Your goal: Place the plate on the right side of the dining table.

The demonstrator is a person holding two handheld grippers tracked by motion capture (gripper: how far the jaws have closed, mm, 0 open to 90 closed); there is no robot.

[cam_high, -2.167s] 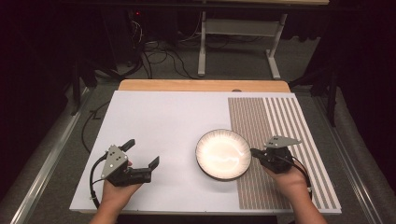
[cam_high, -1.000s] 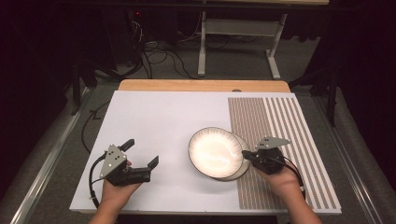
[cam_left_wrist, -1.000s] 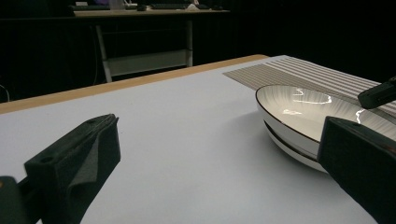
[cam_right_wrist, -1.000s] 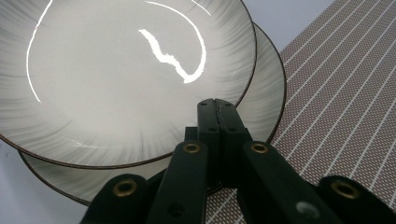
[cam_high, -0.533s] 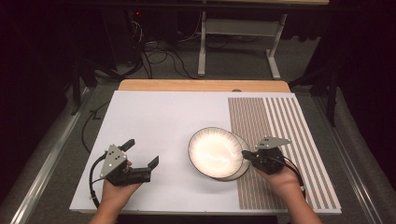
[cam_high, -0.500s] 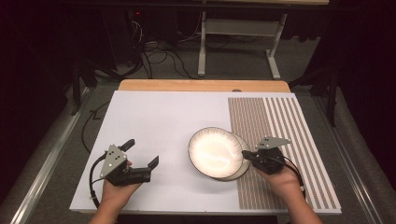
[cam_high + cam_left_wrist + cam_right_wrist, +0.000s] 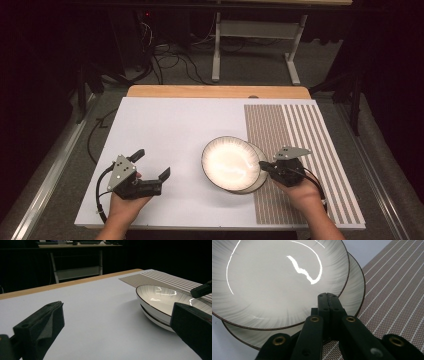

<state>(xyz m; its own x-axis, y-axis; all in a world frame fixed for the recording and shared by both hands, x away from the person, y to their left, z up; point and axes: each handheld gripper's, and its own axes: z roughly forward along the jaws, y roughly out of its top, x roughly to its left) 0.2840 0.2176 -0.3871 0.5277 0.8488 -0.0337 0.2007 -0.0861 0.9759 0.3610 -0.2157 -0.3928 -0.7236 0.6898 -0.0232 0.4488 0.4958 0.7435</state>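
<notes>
Two ribbed white plates with dark rims lie stacked near the middle of the white board [image 7: 165, 125]. The upper plate [image 7: 230, 162] [image 7: 274, 277] [image 7: 160, 300] sits shifted left, baring a crescent of the lower plate [image 7: 261, 181] [image 7: 355, 290] at the right. My right gripper [image 7: 261, 166] [image 7: 327, 296] is shut, jaws pressed together, and its tips lie over the upper plate's right rim. Nothing is visible between the jaws. My left gripper [image 7: 150, 164] [image 7: 117, 322] rests open on the board left of the plates, apart from them, with nothing between its jaws.
A brown striped placemat [image 7: 300, 130] covers the board's right part, and the lower plate overlaps its left edge. A wooden table edge [image 7: 215, 91] runs along the back. Beyond it are a dark floor, cables and a metal stand [image 7: 255, 45].
About two seconds ago the plates lay squarely stacked. Since then the right gripper has moved left and the upper plate has shifted left off the lower one. Nothing moved in the last second.
</notes>
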